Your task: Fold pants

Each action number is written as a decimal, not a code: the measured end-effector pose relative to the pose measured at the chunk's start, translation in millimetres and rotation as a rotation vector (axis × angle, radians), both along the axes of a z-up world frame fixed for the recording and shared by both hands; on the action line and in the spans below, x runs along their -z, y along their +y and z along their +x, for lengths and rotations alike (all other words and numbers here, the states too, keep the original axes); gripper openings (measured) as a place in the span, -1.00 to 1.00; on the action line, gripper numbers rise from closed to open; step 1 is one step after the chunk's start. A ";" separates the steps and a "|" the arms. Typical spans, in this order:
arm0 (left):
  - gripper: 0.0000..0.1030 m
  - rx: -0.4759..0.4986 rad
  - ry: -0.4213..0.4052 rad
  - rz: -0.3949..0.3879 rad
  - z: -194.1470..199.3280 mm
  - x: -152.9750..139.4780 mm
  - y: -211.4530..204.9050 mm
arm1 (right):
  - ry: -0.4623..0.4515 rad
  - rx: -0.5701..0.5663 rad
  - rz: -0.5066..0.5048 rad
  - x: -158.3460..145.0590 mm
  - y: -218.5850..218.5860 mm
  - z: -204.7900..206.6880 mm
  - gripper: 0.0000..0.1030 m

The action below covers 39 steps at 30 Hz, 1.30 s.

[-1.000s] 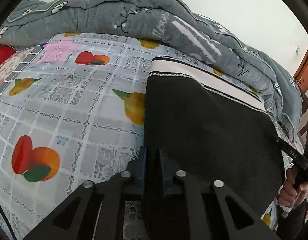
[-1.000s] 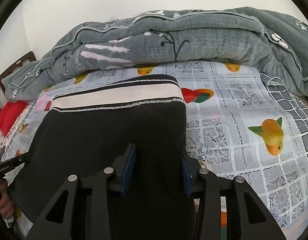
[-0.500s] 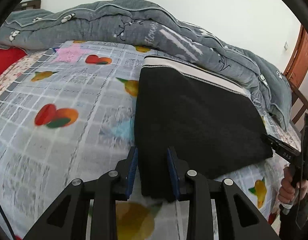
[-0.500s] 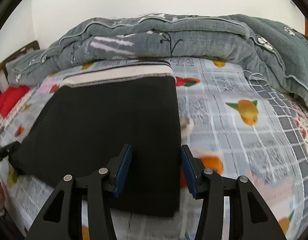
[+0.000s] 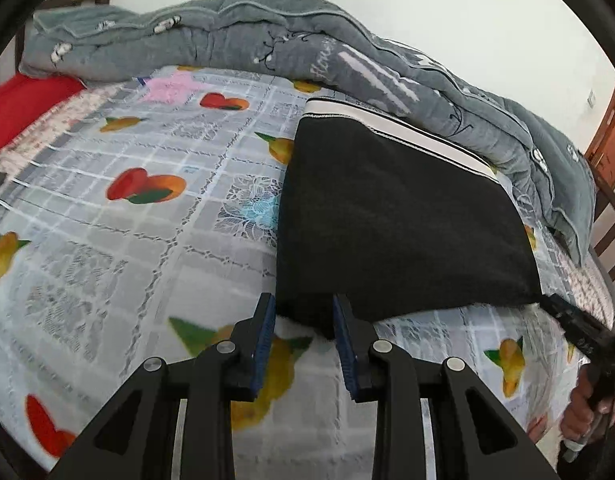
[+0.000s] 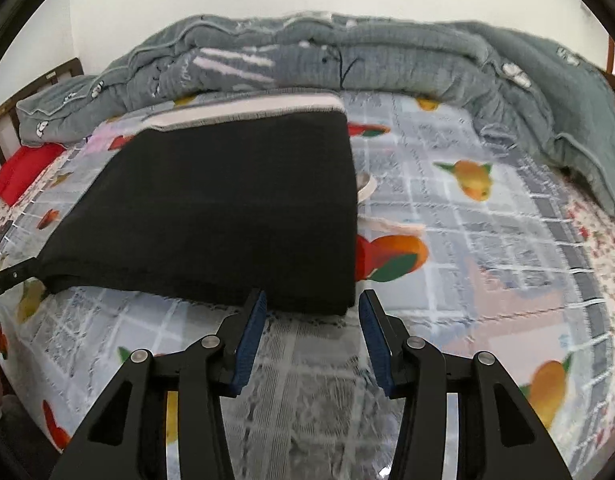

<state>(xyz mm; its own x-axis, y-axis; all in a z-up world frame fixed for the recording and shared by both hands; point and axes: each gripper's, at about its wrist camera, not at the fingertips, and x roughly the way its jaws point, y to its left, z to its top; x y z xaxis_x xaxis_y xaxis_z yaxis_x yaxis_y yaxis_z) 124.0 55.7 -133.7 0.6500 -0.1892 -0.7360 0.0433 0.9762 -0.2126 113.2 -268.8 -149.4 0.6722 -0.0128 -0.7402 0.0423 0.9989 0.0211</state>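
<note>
Two low wrist views across the bed (image 5: 147, 240)

We look forward along each hand-held gripper's fingers, close above the near edge of the folded black pants (image 5: 387, 220): the left view faces their left corner, the right view their right corner. Both share the pants, bedsheet and grey quilt (image 6: 347, 52) behind.

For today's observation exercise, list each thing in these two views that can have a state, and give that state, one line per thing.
Black pants: folded into a flat rectangle on the bed, white waistband at the far end.
Left claw: open, at the near corner of the pants, not gripping.
Right claw: open, not gripping.
Grey quilt: bunched along the far edge.
Bedsheet: spread flat.
</note>
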 end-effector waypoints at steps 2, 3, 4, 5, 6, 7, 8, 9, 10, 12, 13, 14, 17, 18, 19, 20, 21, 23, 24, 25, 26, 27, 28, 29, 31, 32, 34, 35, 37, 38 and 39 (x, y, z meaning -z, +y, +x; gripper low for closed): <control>-0.49 0.005 -0.014 0.024 -12.5 -9.6 -6.5 | -0.027 0.003 -0.004 -15.0 0.9 -14.8 -0.07; -0.37 0.003 -0.021 0.033 -18.6 -15.4 -9.5 | -0.036 0.005 -0.006 -21.0 1.1 -19.9 -0.07; -0.26 0.001 -0.040 0.035 -28.6 -23.8 -13.0 | -0.045 0.009 -0.009 -28.4 1.0 -26.9 -0.07; -0.02 -0.001 -0.055 0.034 -35.0 -29.8 -14.5 | -0.053 0.015 -0.012 -36.3 1.2 -34.4 -0.06; 0.11 -0.006 -0.088 0.033 -46.6 -39.8 -17.4 | -0.058 0.020 -0.013 -42.7 0.9 -41.3 -0.04; 0.13 -0.010 -0.115 0.037 -55.6 -48.0 -19.9 | -0.065 0.026 -0.009 -50.6 0.0 -50.3 -0.02; 0.15 -0.013 -0.132 0.044 -63.3 -55.6 -22.5 | -0.070 0.030 -0.006 -54.7 -1.2 -55.7 -0.02; 0.20 -0.017 -0.142 0.050 -69.1 -61.9 -24.5 | -0.075 0.034 -0.004 -60.1 -2.3 -62.9 -0.02; 0.23 -0.019 -0.152 0.054 -77.1 -69.3 -27.9 | -0.073 0.036 -0.009 -65.5 -2.8 -71.2 -0.02; 0.39 -0.010 -0.176 0.060 -90.4 -81.2 -34.6 | -0.077 0.042 -0.015 -72.4 -3.5 -83.7 -0.02; 0.41 -0.010 -0.192 0.072 -98.1 -86.8 -38.8 | -0.084 0.049 -0.015 -75.7 -5.3 -90.8 0.06; 0.43 -0.012 -0.205 0.082 -104.2 -91.1 -42.6 | -0.090 0.059 -0.014 -78.5 -7.8 -97.9 0.31; 0.53 -0.004 -0.226 0.097 -121.3 -99.9 -51.9 | -0.122 0.067 -0.019 -85.6 -12.2 -117.5 0.74; 0.56 -0.005 -0.232 0.105 -125.6 -101.6 -54.1 | -0.138 0.061 -0.029 -88.7 -13.0 -123.6 0.77; 0.57 -0.008 -0.239 0.118 -129.6 -103.6 -56.4 | -0.145 0.060 -0.048 -91.1 -12.5 -128.9 0.81; 0.59 -0.009 -0.239 0.122 -131.5 -104.6 -57.5 | -0.146 0.064 -0.057 -92.2 -12.5 -130.5 0.82; 0.59 -0.007 -0.236 0.118 -134.0 -104.9 -58.0 | -0.149 0.065 -0.058 -93.6 -13.9 -133.1 0.82; 0.59 -0.006 -0.232 0.107 -136.2 -105.0 -58.0 | -0.149 0.067 -0.052 -95.5 -15.6 -137.2 0.82; 0.59 -0.009 -0.232 0.107 -138.2 -105.2 -59.7 | -0.149 0.071 -0.052 -96.2 -16.5 -139.4 0.82; 0.59 -0.008 -0.233 0.108 -139.1 -105.2 -60.2 | -0.152 0.075 -0.054 -97.0 -17.1 -141.5 0.82; 0.60 -0.006 -0.232 0.110 -139.7 -105.2 -60.7 | -0.154 0.077 -0.052 -97.7 -17.9 -143.4 0.82; 0.59 -0.007 -0.231 0.112 -140.3 -105.1 -61.8 | -0.155 0.078 -0.049 -98.1 -18.5 -144.9 0.82; 0.59 -0.006 -0.232 0.112 -141.0 -105.3 -62.5 | -0.156 0.080 -0.045 -99.0 -19.3 -147.1 0.82; 0.59 -0.002 -0.237 0.112 -141.9 -105.8 -63.1 | -0.157 0.080 -0.043 -99.6 -19.8 -147.9 0.82; 0.60 -0.001 -0.242 0.125 -142.3 -106.1 -64.0 | -0.163 0.083 -0.039 -100.9 -19.9 -151.0 0.82; 0.60 0.000 -0.245 0.131 -143.8 -106.7 -67.1 | -0.164 0.085 -0.039 -101.3 -19.5 -152.3 0.82; 0.60 -0.002 -0.248 0.137 -143.7 -107.3 -68.6 | -0.163 0.084 -0.040 -101.9 -19.0 -153.2 0.82; 0.60 -0.004 -0.246 0.136 -143.5 -107.5 -69.2 | -0.162 0.084 -0.044 -101.7 -18.7 -153.0 0.82; 0.60 -0.006 -0.249 0.130 -144.4 -107.1 -69.1 | -0.155 0.083 -0.051 -101.0 -17.8 -152.9 0.82; 0.60 -0.002 -0.252 0.132 -145.8 -107.0 -69.9 | -0.156 0.081 -0.054 -101.2 -17.4 -153.3 0.82; 0.60 -0.001 -0.252 0.138 -145.9 -106.5 -70.8 | -0.159 0.082 -0.057 -101.8 -17.1 -153.4 0.82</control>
